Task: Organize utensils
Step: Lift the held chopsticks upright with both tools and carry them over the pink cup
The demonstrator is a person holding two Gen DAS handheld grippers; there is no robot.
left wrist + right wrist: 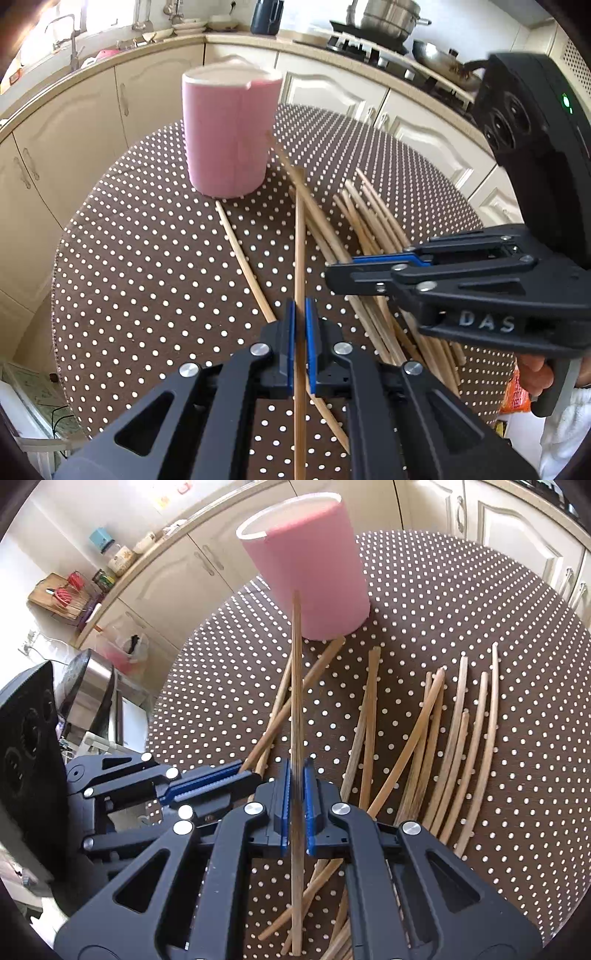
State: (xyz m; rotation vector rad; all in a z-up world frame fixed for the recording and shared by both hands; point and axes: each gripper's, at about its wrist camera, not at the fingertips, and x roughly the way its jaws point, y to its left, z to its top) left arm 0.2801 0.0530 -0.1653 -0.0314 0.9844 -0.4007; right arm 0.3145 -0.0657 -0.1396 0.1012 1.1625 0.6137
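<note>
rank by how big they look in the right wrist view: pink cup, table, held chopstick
1. table
2. pink cup
3. held chopstick, thin though long; it sits nearest the camera, so its apparent length is exaggerated

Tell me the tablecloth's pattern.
The tablecloth is brown with small white polka dots, clearest in the right wrist view.

Both fisheye views are brightly and evenly daylit. In the left wrist view, a blown-out window point(55, 33) at the upper left washes out its surroundings. Shadows on the brown, white-dotted tablecloth point(147, 258) are soft and short. Straight cabinet lines bow strongly toward the dark circular borders. The thin wooden chopstick point(296, 738) in the right wrist view shows motion blur.
</note>
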